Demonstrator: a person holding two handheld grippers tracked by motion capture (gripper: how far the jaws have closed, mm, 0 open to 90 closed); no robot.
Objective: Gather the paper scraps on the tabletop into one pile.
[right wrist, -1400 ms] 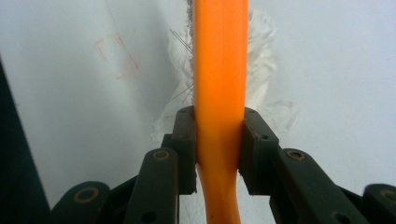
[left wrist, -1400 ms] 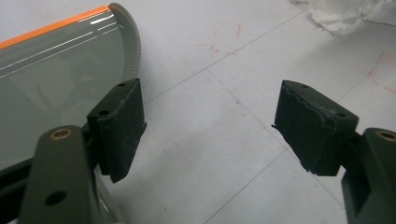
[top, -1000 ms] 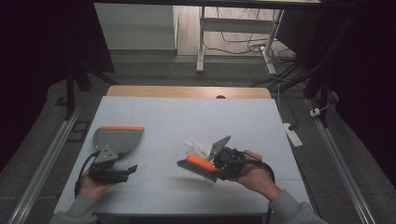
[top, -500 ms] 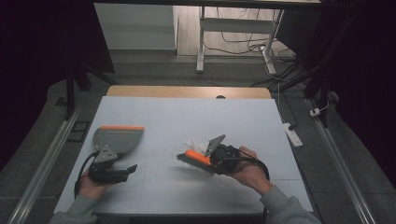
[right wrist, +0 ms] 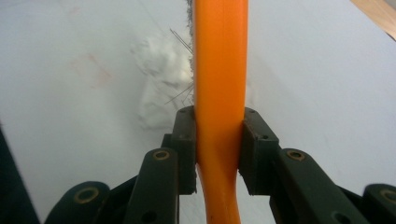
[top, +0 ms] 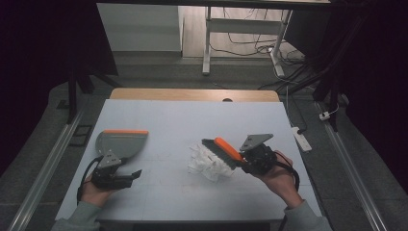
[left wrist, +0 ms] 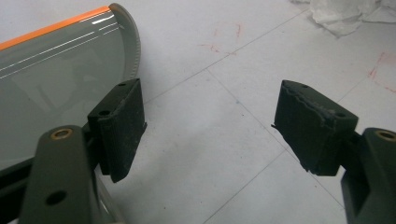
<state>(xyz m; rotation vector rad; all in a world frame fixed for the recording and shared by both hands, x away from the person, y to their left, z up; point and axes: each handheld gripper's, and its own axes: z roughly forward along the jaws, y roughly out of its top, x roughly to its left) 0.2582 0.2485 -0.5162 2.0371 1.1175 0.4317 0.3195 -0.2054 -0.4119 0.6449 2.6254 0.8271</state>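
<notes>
Two grippers sit low in the frame. Right gripper [top: 244,162], lower right, is clamped on the orange brush [top: 223,149] handle, the brush's long axis slanting up-left over the paper wad [top: 208,161] at centre. Left gripper [top: 133,174], lower left, gapes with nothing between its jaws. Farther up-left lies the dustpan [top: 120,143], holding nothing, well apart from the wad.

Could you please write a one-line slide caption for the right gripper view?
Right claw clamps the orange plastic brush handle above crumpled white paper on the white table.
</notes>
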